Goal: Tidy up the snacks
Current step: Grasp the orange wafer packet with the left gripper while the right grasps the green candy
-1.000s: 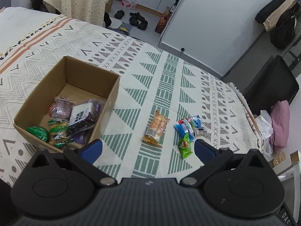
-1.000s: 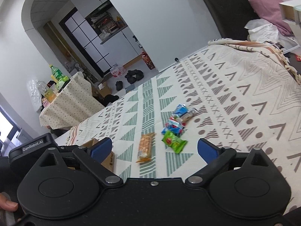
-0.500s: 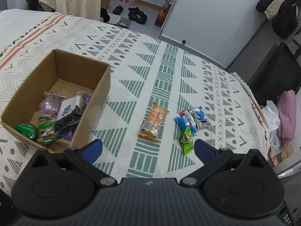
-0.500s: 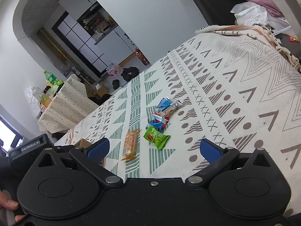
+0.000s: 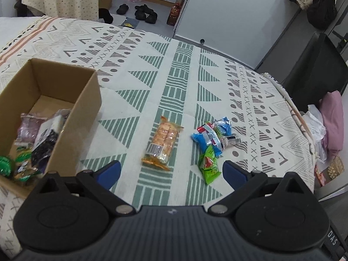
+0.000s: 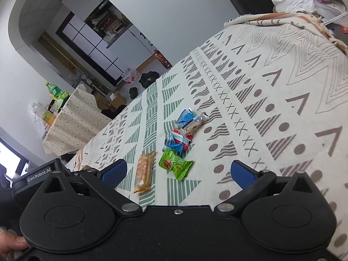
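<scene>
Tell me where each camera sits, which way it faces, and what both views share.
Left wrist: on the left gripper, looking down at the cardboard box and cloth; its open blue fingers show.
Right wrist: on the right gripper, low, tilted; a hand shows.
Shared: orange packet, green packet.

A patterned blanket [image 5: 174,82] covers the bed. Shoes [image 5: 143,14] lie on the floor beyond. Bottles [image 6: 54,91] stand on a dotted tablecloth [image 6: 71,121].

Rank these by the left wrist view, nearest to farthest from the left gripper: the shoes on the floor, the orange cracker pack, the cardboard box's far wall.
1. orange cracker pack, just ahead, between the jaws.
2. cardboard box's far wall, ahead, left.
3. shoes, on the floor beyond the bed.
</scene>
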The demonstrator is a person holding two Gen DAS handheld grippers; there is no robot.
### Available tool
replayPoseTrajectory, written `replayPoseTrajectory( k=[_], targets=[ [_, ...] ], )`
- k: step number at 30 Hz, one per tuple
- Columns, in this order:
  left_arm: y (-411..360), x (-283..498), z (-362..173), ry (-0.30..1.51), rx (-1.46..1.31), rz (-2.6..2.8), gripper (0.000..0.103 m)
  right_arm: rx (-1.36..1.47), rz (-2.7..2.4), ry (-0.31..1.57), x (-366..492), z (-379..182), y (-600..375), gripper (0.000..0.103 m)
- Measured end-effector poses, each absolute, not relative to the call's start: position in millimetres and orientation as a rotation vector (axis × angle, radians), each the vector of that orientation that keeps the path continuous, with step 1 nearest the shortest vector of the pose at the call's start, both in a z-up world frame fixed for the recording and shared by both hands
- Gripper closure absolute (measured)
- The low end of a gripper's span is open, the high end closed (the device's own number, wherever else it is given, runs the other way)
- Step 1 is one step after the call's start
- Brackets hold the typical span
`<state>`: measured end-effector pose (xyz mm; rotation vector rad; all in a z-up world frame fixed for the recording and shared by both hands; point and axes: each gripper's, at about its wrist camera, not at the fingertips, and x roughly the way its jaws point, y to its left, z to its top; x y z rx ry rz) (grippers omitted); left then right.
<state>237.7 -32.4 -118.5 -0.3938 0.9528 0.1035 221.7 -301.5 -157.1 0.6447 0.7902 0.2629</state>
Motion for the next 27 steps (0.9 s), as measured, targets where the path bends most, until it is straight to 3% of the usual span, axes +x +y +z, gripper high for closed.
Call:
replayPoseTrajectory(
  k=[15, 27],
  targets=[
    [-32.4, 291.6, -170.8, 1.041, -0.361, 0.103, 0.035, 0.585, 0.354, 0.874, 274.2, -193.1, -273.9, 0.033],
    [-32.9, 313.1, -212.4, 1.079, -0.332, 0.119, 0.039, 0.563, 0.390, 0.856, 299.0, -206.5, -258.4, 0.046]
  ],
)
